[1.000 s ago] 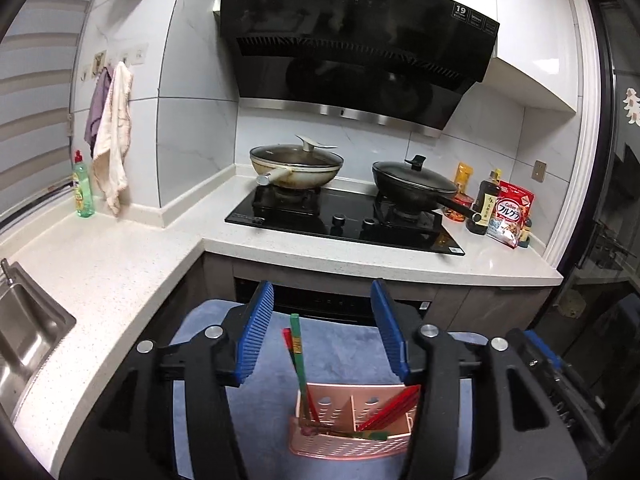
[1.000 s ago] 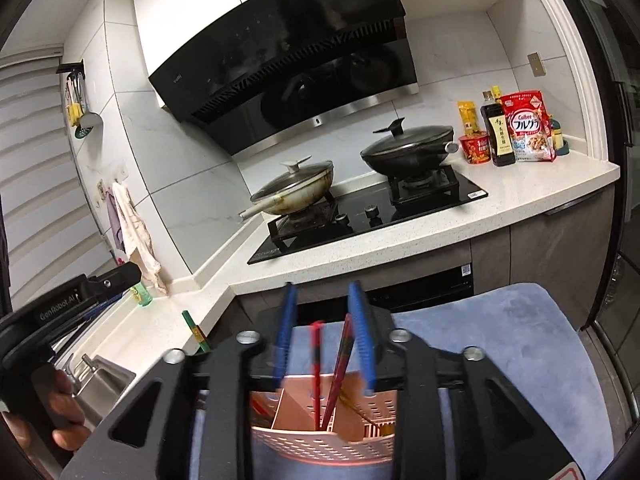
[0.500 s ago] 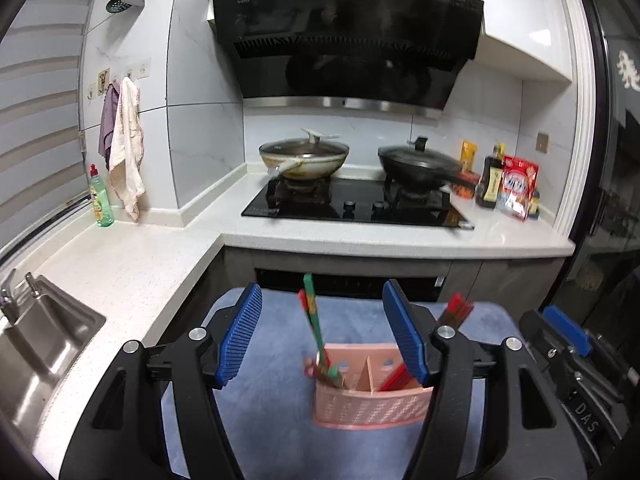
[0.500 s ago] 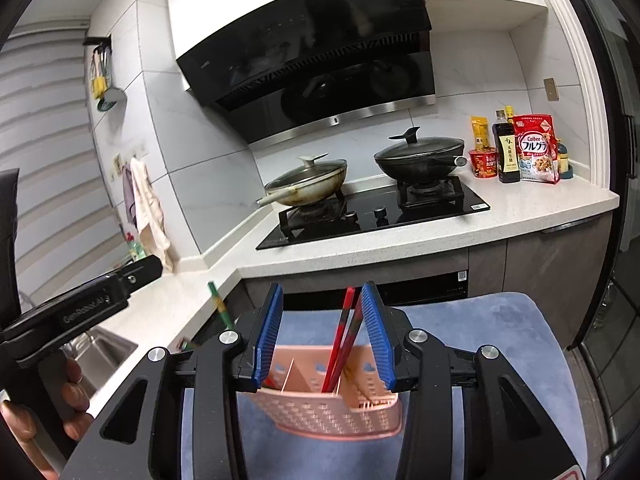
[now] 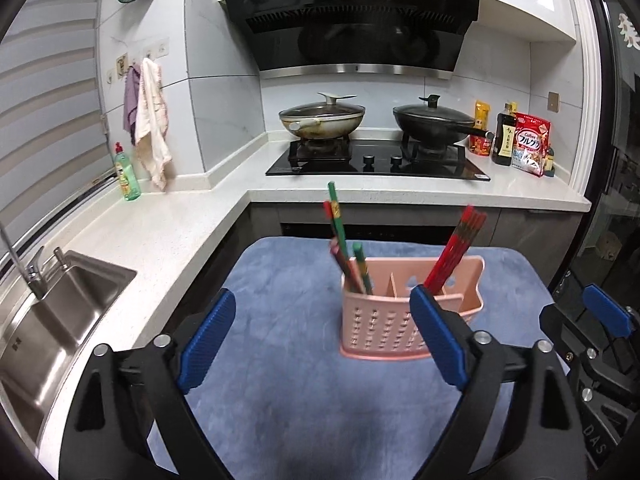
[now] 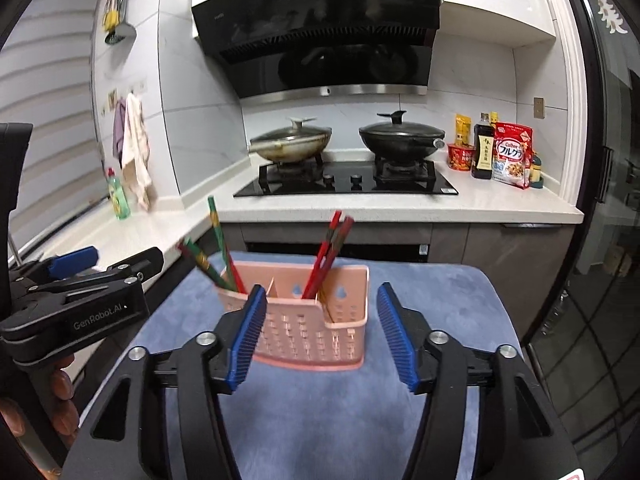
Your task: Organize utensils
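Opening with nothing between them, both grippers' jaws, left gripper [image 5: 320, 338] and right gripper [image 6: 322, 340], have released the chopsticks [image 6: 328, 250] into the pink holder [image 6: 316, 332]; sorting appears complete.

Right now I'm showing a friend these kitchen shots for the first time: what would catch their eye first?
Probably the pink utensil holder standing on the blue mat, with green and red chopsticks leaning in its left compartment and a red bundle in its right. Next, the blue-padded fingers of both grippers, opening with nothing between them. Behind, two lidded pans sit on the black hob.
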`<state>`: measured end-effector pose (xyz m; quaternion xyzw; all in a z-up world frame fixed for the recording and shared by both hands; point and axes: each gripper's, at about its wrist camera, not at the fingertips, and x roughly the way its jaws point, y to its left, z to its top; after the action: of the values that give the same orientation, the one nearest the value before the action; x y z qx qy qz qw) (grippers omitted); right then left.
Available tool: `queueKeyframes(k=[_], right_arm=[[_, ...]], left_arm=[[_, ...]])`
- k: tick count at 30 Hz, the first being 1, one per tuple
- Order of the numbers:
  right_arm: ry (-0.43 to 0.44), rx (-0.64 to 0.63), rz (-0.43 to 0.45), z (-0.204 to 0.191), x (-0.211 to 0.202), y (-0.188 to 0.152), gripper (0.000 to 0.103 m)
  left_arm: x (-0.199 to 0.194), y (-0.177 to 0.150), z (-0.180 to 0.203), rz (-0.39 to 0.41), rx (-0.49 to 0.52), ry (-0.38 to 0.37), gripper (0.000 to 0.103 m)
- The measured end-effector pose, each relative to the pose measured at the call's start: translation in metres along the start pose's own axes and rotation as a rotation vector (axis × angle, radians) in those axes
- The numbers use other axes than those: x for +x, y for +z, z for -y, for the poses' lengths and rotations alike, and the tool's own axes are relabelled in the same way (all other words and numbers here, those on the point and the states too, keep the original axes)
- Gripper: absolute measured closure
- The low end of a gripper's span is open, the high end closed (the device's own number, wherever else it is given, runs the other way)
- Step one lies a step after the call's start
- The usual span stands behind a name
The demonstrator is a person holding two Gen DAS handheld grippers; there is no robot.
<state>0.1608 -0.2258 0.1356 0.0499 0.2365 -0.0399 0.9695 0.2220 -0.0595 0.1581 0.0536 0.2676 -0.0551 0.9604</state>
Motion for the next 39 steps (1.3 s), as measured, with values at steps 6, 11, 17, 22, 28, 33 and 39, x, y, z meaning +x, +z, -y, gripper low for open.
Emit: queueKeyframes(k=[6, 11, 17, 22, 28, 33, 39], right_arm=[[-0.024, 0.006, -0.044, -0.005, -0.007, -0.015, 0.038], [-0.030, 0.005, -0.065, -0.009, -0.011, -0.027, 0.038], [-0.035, 0.025, -0.089, -0.008, -0.013, -0.039, 0.038], [-0.042, 0.032, -0.106, -0.006, -0.011, -0.048, 0.029], [-0.052, 0.040, -0.125, -0.004, -0.009, -0.058, 0.017], [-0.058, 0.050, -0.143, -0.001, -0.005, -0.066, 0.006], [-0.069, 0.052, -0.152, 0.003, -0.001, -0.072, 0.007]], left_arm=[[-0.007, -0.019, 0.000, -0.035, 0.009, -0.003, 0.016], [-0.009, -0.035, -0.002, -0.062, 0.013, 0.000, 0.015], [-0.008, -0.050, -0.001, -0.096, 0.010, -0.004, 0.014], [-0.007, -0.060, -0.001, -0.121, 0.006, -0.001, 0.010], [-0.004, -0.068, 0.000, -0.150, -0.005, 0.002, 0.007], [0.002, -0.076, 0.002, -0.178, -0.006, 0.008, 0.007], [0.004, -0.079, 0.008, -0.170, 0.021, 0.040, 0.007]])
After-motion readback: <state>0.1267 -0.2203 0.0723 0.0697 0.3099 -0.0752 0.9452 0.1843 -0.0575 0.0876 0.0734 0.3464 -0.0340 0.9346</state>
